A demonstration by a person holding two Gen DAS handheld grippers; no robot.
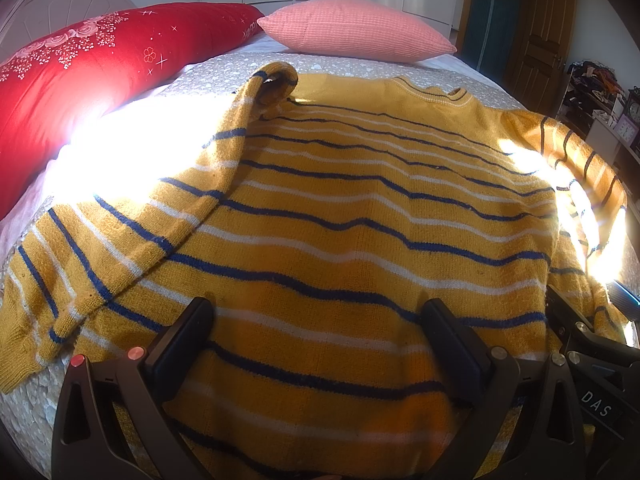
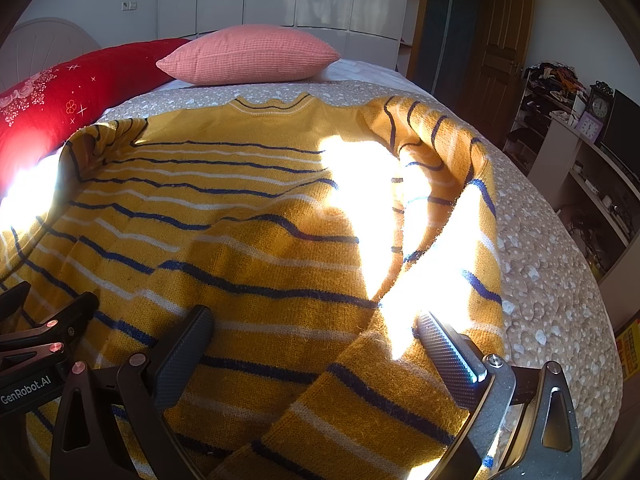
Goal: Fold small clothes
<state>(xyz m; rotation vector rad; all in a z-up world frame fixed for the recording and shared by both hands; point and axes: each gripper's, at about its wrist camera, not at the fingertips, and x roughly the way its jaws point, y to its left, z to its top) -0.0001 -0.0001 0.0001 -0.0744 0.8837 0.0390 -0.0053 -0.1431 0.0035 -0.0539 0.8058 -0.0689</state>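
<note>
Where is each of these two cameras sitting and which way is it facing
Left wrist: rides on the left gripper, low over the sweater's hem, facing toward the collar and pillows; its own open fingers show, and the right gripper at the right edge.
Right wrist: rides on the right gripper, over the hem and right sleeve, facing the same way; its own open fingers show, and the left gripper at the left edge.
Shared: sweater, pink pillow, red bedding, wooden door.
</note>
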